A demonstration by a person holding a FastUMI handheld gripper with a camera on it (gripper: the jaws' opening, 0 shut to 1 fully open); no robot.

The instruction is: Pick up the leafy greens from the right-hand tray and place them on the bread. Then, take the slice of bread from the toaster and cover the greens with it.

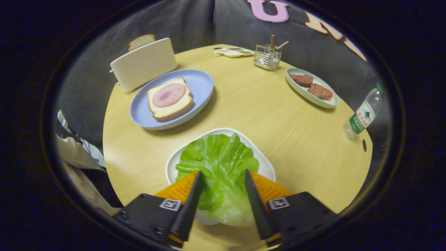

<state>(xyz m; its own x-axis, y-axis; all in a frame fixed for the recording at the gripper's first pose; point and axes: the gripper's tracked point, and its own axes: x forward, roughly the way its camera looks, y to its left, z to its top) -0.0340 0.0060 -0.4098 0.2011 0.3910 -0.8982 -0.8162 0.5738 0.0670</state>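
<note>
Gripper [223,174] sits low centre of the frame, fingers spread, one on each side of the leafy greens [219,167]. The leaf lies in the gap between them; can't tell whether either finger actually touches it, so no confirmed pinch. The greens rest on a white tray [174,162], lower centre, on the wooden counter [264,108].

Beyond the fingers, left of centre: blue plate [202,82] carrying a slice of bread [170,108] with a round slice of ham [169,94] on top. Nothing green on that bread yet.

Upper left, just behind the blue plate: white toaster [144,62], a second bread slice [141,41] sticking up out of its slot.

Upper centre, at the far edge of the counter: small wire rack [266,57] with wooden handles standing in it, and a flat divided dish [233,51] beside it. Upper right: oval pale-green dish [296,89] with two brown patties [312,85]. Far right, at the counter's edge: clear plastic bottle [364,113], tilted.

Lower left, off the counter: some pale fabric, too unclear to identify.
</note>
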